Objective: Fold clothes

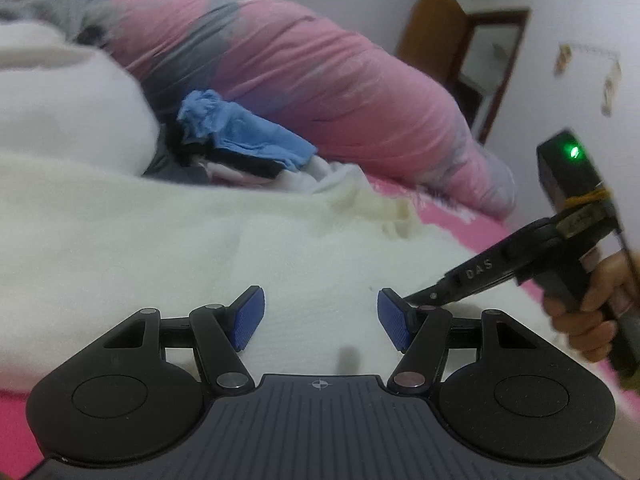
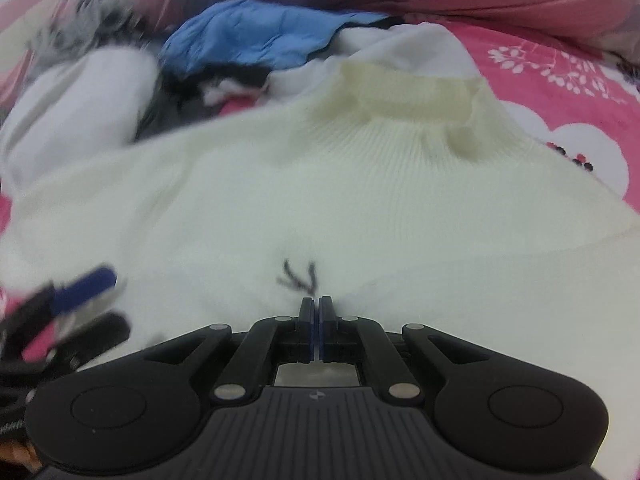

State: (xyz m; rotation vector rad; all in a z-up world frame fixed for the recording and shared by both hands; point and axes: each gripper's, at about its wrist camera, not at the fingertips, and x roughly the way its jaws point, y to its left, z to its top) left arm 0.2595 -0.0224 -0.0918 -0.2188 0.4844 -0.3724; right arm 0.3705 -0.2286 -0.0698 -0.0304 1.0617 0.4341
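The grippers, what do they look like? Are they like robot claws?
Sort of. The left gripper and right gripper are black plastic with silver rivets, ribbed grey bodies and blue grippy pads. One handle has a green light and "DAS" lettering.

"DAS" in raised letters on the right gripper (image 1: 416, 300)

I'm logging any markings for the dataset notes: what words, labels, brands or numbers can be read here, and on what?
"DAS": raised letters on the black arm of the right gripper, seen from the left wrist view.
Small round crosshair marks on both gripper bodies: symbols, no text.
Papers on the far wall: too blurred to read.
Nothing readable on the white sweater.
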